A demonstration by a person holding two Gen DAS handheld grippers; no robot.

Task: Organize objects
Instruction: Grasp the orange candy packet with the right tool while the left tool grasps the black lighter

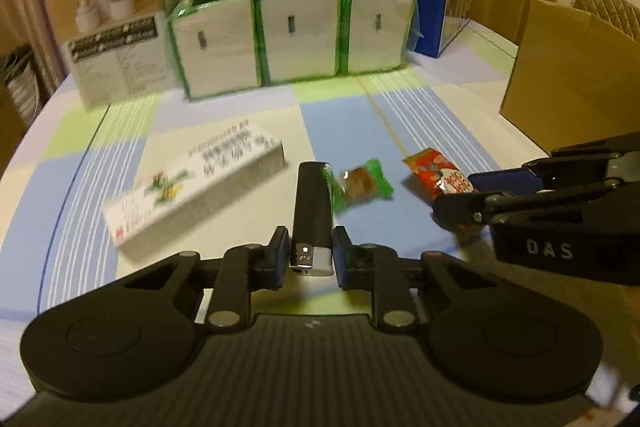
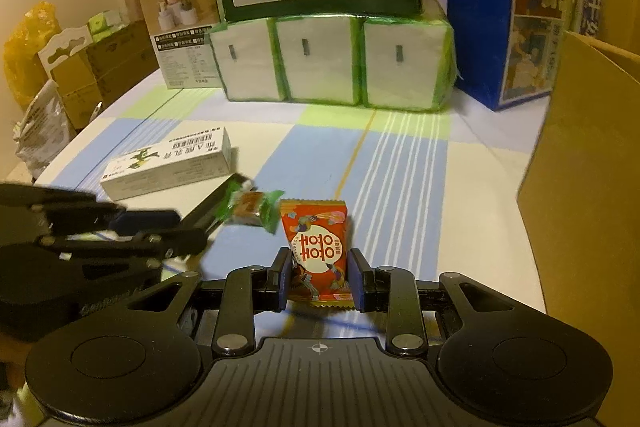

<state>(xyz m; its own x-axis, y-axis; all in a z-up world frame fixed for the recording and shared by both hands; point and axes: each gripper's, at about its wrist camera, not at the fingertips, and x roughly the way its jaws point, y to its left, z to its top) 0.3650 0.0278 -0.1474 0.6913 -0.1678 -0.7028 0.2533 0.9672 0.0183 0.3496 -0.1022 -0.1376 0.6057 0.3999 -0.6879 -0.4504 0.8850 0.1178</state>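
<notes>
Both claws loaded over the checked tablecloth; neither item yet stowed.

Left wrist view: the left gripper [image 1: 311, 254] is clamped on the metal-capped end of a black slab-shaped lighter [image 1: 313, 205], which projects toward 12 o'clock. A green-wrapped candy [image 1: 362, 183] lies touching its tip at 1 o'clock; a white printed carton [image 1: 192, 187] lies at 10 o'clock. Risk: the narrow end-grip may let the lighter pivot or sweep the candy.
Right wrist view: the right gripper [image 2: 320, 281] is closed on the lower part of an upright red-orange snack sachet [image 2: 316, 247]. A brown cardboard box [image 2: 588, 163] stands at 2 o'clock. Risk: soft foil may crumple and slide out; the two claws sit near enough to collide.
</notes>
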